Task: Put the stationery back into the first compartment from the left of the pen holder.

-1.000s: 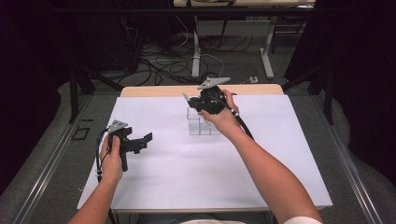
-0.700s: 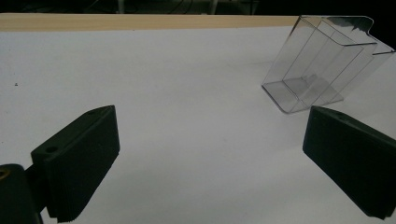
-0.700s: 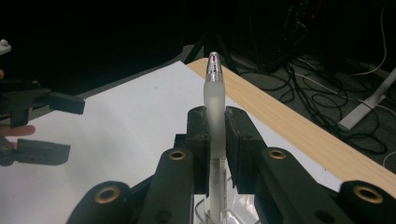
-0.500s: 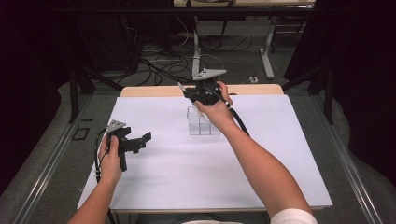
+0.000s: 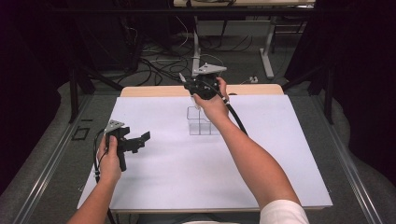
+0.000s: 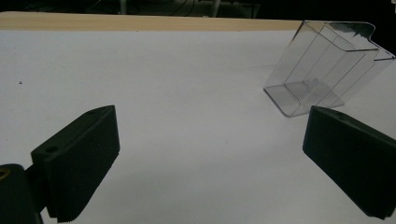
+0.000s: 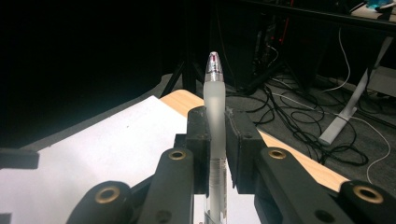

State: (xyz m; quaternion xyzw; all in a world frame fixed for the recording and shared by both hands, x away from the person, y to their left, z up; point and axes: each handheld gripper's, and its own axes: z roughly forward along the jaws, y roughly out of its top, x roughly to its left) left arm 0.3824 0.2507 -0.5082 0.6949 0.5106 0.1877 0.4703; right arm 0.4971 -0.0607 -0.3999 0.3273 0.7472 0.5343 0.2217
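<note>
**A:** What changed in the last second? The right tool (image 5: 192,87) sat low over the clear holder (image 5: 203,122). Now it's up and toward the far edge of the tabletop (image 5: 280,154), tilted level.

**B:** Correct. In the right gripper view the jaws are clamped on a pen (image 7: 215,135), frosted barrel sticking out past the pads, clear tip forward. Grip looks centred, pen in line with the jaws.

**A:** So the pen is out of the holder?

**B:** The lower end of the barrel runs out of frame there, so can't tell for sure. High view puts the tool above and behind the holder's rim, hand partly covering it. Judgement: lift mostly done, pen clear or nearly so.

**A:** Holder moved?

**B:** No. Same spot mid-tabletop, upright, divided compartments, looks empty in the left gripper view (image 6: 327,70).

**A:** Left tool (image 5: 135,142)?

**B:** Unchanged. Jaws wide apart, nothing between them, hovering near the left edge, pointing toward the holder.

**A:** Next?

**B:** Likely carry the pen clear. Risk: barrel snagging the rim if it swings early.
</note>
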